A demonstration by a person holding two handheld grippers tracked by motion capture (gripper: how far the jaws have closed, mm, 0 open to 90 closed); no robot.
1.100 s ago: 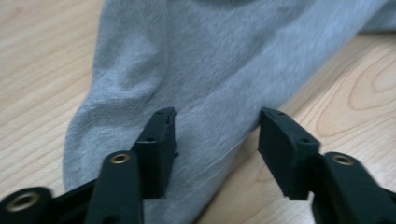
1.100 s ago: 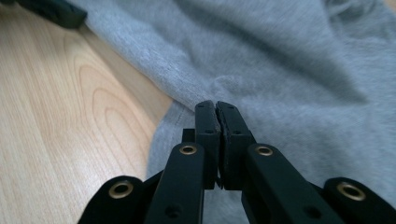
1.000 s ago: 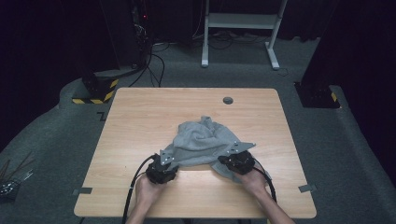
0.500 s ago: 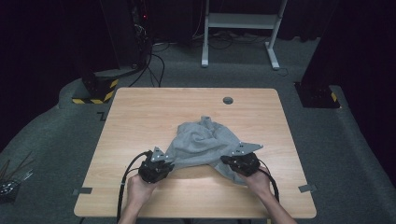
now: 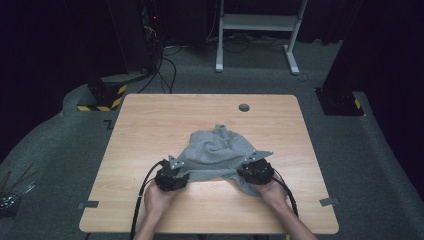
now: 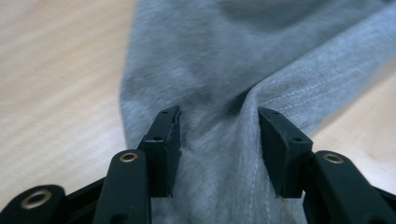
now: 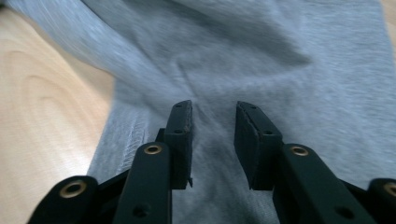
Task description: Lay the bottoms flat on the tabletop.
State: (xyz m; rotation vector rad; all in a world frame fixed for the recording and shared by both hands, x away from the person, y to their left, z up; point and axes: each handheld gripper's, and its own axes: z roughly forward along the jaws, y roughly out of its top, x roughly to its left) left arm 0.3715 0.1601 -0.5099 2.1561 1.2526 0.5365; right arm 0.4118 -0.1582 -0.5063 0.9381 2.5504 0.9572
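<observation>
The grey cloth (image 5: 220, 152) lies crumpled at the middle of the desk (image 5: 150, 120), its near edge running between the left gripper (image 6: 218, 122) and right gripper (image 7: 212, 116), both sets of jaws parted with fabric between them (neither pinching yet).

No legible text, label, brand, number or sign appears on any surface here. The only sign-like marking is the yellow-and-black hazard striping (image 5: 102, 101) on a dark base standing on the floor beyond the far left corner of the table (image 5: 150, 120), with a similar yellow patch (image 5: 357, 103) on a dark base off the far right corner; neither carries words or figures.
</observation>
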